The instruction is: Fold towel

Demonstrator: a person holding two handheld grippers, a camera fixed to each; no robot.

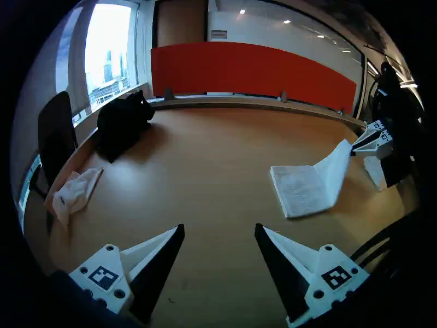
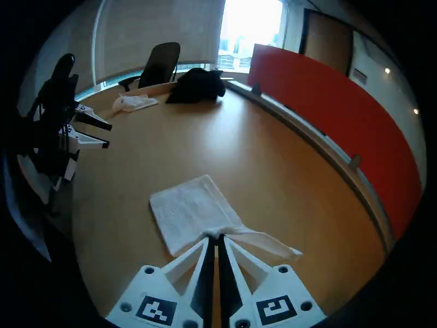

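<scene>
A white towel point(image 1: 306, 188) lies partly folded on the wooden table point(image 1: 218, 158), with its right edge lifted. In the right gripper view the towel point(image 2: 188, 213) spreads flat ahead, and my right gripper point(image 2: 217, 239) is shut on its near edge, a raised flap trailing to the right. That same right gripper point(image 1: 356, 146) is seen in the left gripper view at the far right, holding the lifted edge. My left gripper point(image 1: 218, 232) hovers open over bare table, well left of the towel. It appears at the left in the right gripper view point(image 2: 106, 135), open.
A crumpled white cloth point(image 1: 76, 191) lies at the table's left edge, and a black bag point(image 1: 123, 123) sits farther back. A dark chair point(image 1: 54, 136) stands beyond the left edge. A red divider panel point(image 1: 251, 71) runs along the table's far side.
</scene>
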